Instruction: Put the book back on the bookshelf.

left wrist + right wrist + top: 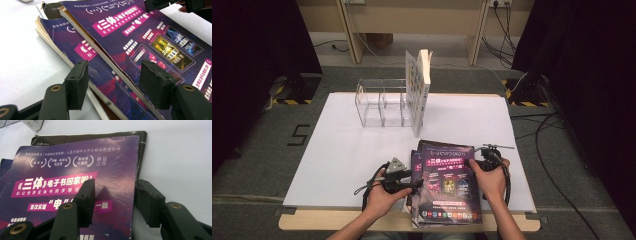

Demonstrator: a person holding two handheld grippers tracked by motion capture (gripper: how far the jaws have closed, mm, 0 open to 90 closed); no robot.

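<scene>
A stack of purple-covered books lies flat at the front middle of the white table. The top book sits askew on a second purple one, with a dark cover beneath. My left gripper is at the stack's left edge. Its jaws stand wide apart, with the books' edges lying between them and no pad pressing. My right gripper is at the top book's right edge. That edge runs between its open jaws, and the pads stand clear of it.
A clear acrylic organizer with several compartments stands at the back of the white sheet. A thick book stands upright against its right end. The wooden table edge runs along the front. Cables lie on the floor at right.
</scene>
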